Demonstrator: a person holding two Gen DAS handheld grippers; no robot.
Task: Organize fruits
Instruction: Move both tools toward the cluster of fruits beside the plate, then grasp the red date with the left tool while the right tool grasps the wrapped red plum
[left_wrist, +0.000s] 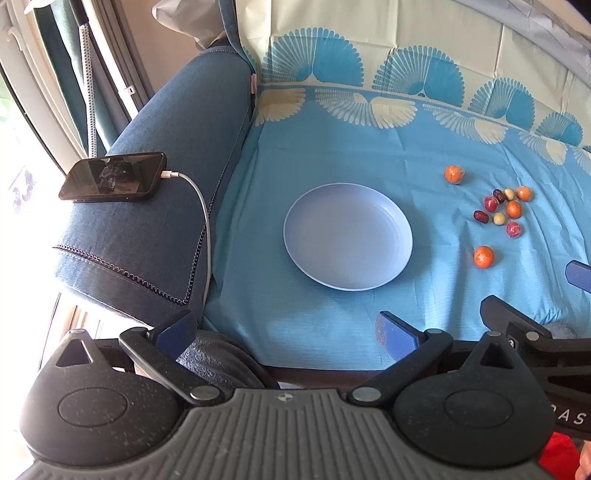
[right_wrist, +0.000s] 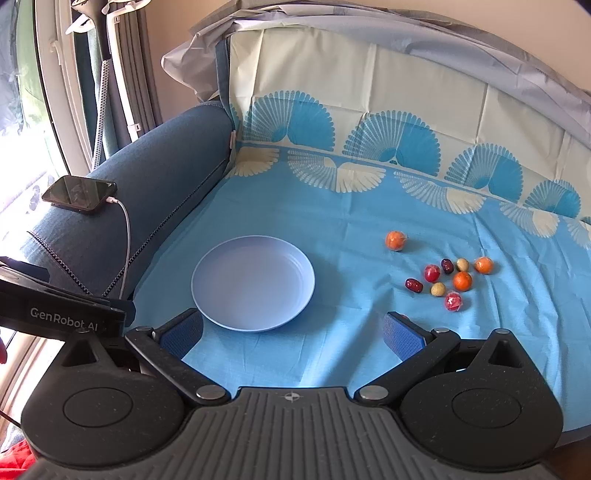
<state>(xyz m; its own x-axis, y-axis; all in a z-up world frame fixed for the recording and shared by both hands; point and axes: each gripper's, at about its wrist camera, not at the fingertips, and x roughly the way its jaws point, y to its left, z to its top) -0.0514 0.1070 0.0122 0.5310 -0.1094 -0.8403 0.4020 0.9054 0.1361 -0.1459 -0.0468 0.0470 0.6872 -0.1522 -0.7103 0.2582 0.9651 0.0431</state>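
Note:
A pale blue plate (left_wrist: 314, 254) (right_wrist: 221, 306) lies empty on the blue cloth. To its right lies a cluster of small fruits (left_wrist: 504, 212) (right_wrist: 448, 280): orange ones, red ones, dark dates and pale round ones. One orange fruit (left_wrist: 454, 174) (right_wrist: 396, 240) lies apart behind the cluster, another (left_wrist: 483, 256) in front. My left gripper (left_wrist: 286, 332) is open and empty, near the plate's front edge. My right gripper (right_wrist: 293, 334) is open and empty, in front of the plate and left of the fruits; it shows at the right edge of the left wrist view (left_wrist: 535, 295).
A blue sofa armrest (left_wrist: 159, 206) (right_wrist: 147, 192) stands left of the cloth, with a phone (left_wrist: 112, 177) (right_wrist: 79, 194) on a white charging cable on top. The patterned cloth rises up the sofa back (right_wrist: 369, 110). A window is at the far left.

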